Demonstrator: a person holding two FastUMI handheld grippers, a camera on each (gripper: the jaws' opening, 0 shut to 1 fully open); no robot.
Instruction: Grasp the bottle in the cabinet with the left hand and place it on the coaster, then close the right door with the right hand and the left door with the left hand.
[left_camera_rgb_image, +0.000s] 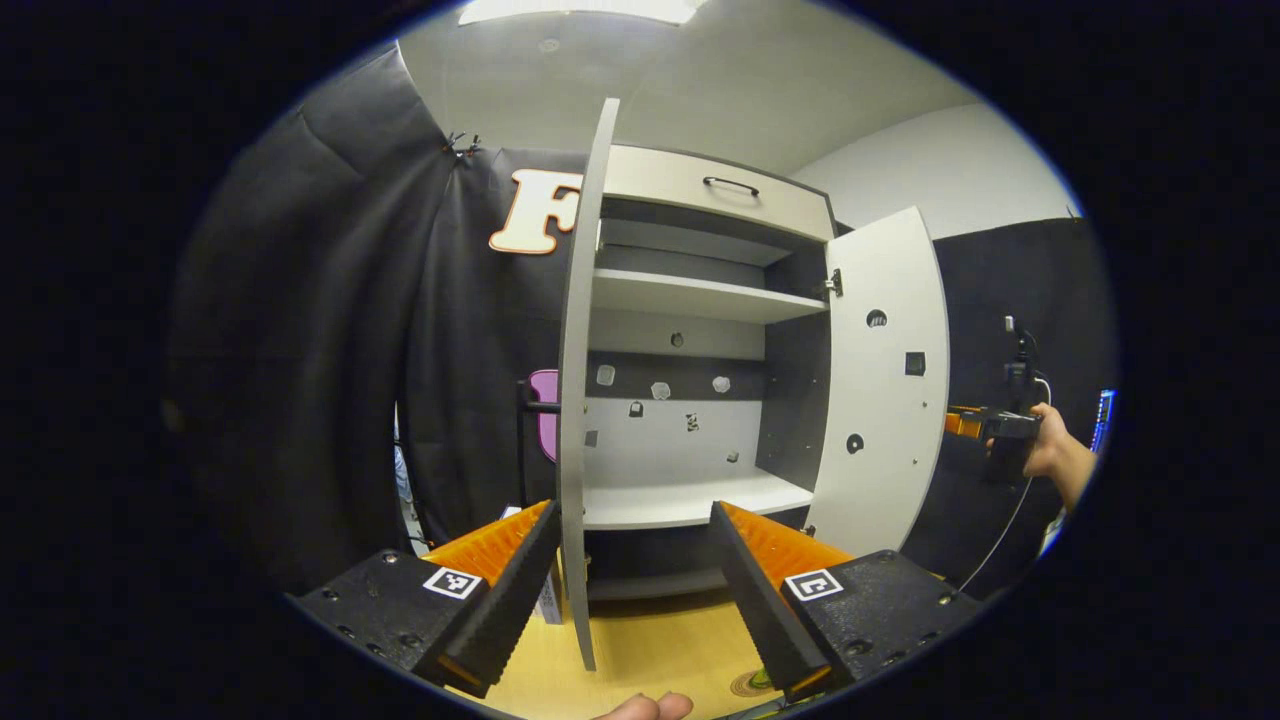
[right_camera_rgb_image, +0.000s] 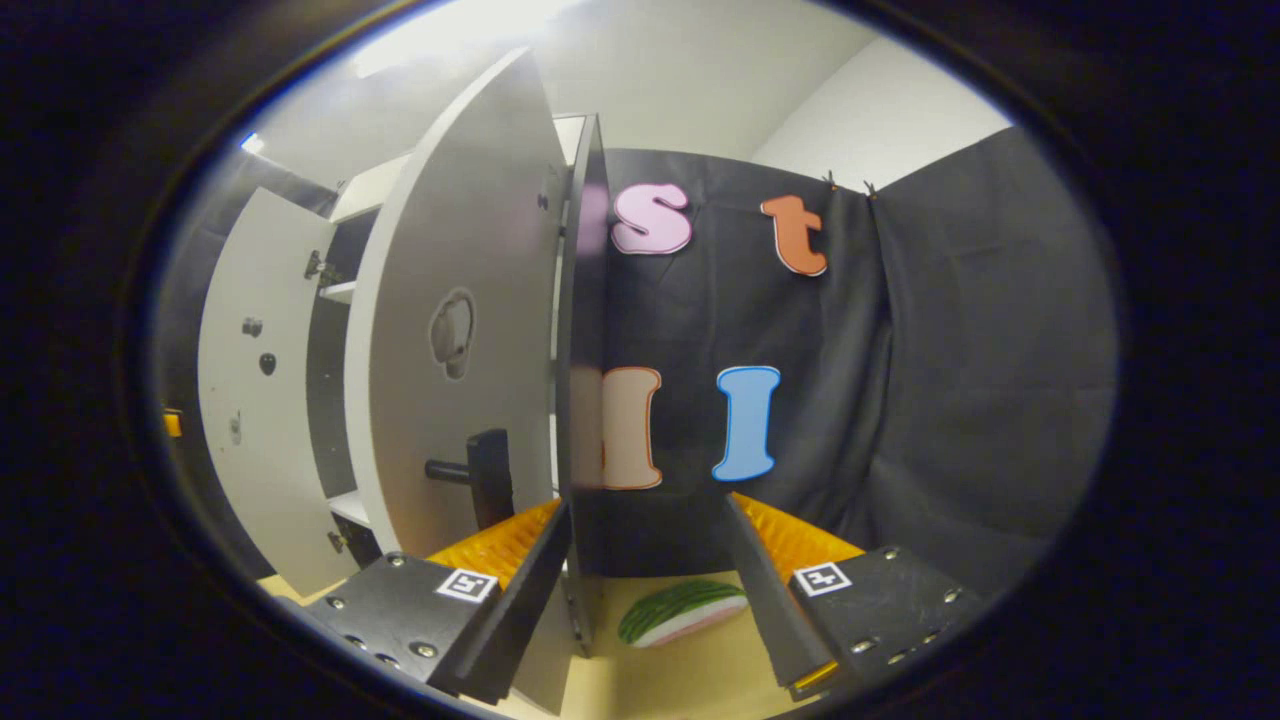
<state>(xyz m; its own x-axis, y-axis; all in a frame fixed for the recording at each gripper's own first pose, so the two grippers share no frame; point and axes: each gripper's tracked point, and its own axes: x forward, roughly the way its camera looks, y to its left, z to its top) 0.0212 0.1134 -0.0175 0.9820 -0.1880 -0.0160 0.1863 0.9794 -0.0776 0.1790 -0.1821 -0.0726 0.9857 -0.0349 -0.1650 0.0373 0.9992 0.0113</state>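
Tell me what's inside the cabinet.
The cabinet shows two bare white shelves, upper and lower; no bottle on them. The left door, edge-on, covers the left part inside.

Left door (left_camera_rgb_image: 578, 400) edge-on between open fingers; open cabinet shelves (left_camera_rgb_image: 690, 500) unobstructed beyond.

In the left gripper view, the cabinet (left_camera_rgb_image: 690, 400) stands straight ahead of the left gripper (left_camera_rgb_image: 635, 590), its left door (left_camera_rgb_image: 578, 420) edge-on between the fingers and its right door (left_camera_rgb_image: 885, 380) swung out to the right. In the right gripper view, the right door's outer face lies ahead-left of the right gripper (right_camera_rgb_image: 650, 590), with a watermelon slice (right_camera_rgb_image: 682, 610) on the table (right_camera_rgb_image: 690, 680) between the fingers.
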